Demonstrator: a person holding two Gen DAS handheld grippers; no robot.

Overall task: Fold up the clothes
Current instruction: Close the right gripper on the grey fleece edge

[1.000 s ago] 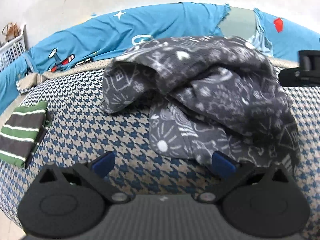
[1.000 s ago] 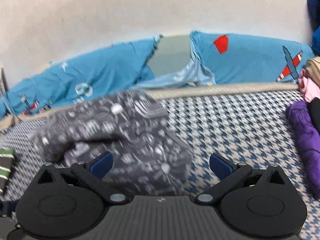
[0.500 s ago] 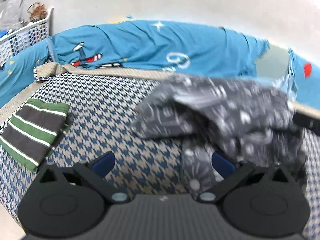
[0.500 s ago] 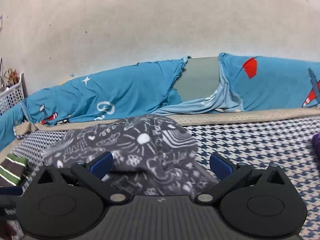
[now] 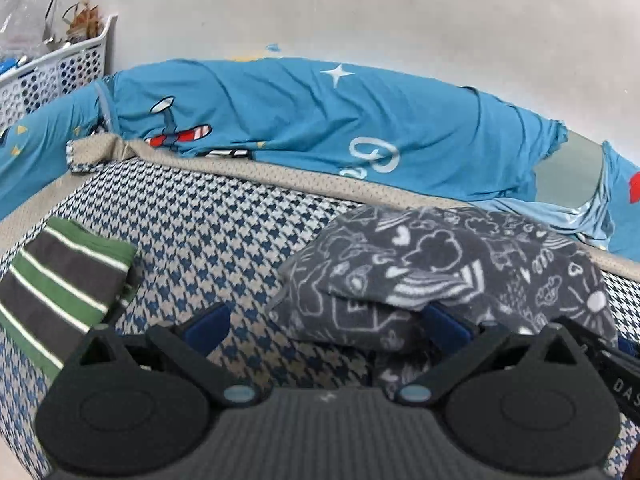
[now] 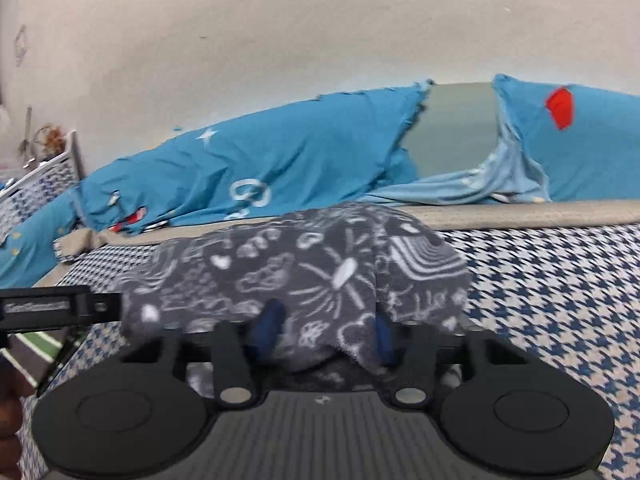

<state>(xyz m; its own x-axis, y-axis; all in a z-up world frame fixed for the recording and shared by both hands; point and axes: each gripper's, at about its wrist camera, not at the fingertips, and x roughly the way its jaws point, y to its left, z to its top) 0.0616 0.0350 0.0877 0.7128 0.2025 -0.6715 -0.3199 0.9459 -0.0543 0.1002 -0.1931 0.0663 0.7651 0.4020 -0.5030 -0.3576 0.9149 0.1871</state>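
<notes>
Fleece, grey with white doodles (image 6: pixel 304 280), lies bunched on the houndstooth bed (image 6: pixel 560 280), and the right tool (image 6: pixel 324 330) is closing, cloth between its blue pads. Left tool (image 5: pixel 326 322) stands spread, right pad under the fleece's edge. Beyond its other pad, well apart from the fleece, a striped folded garment (image 5: pixel 60 288).

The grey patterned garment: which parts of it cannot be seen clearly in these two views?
- Grey patterned garment, left wrist view: its near edge is hidden behind the left hand-held gripper; its kind is unclear.
- Right wrist view: the cloth is blurred; the right hand-held gripper, closing, has cloth between its pads, contact unclear.
- Striped garment: cut off by the left edge.
</notes>
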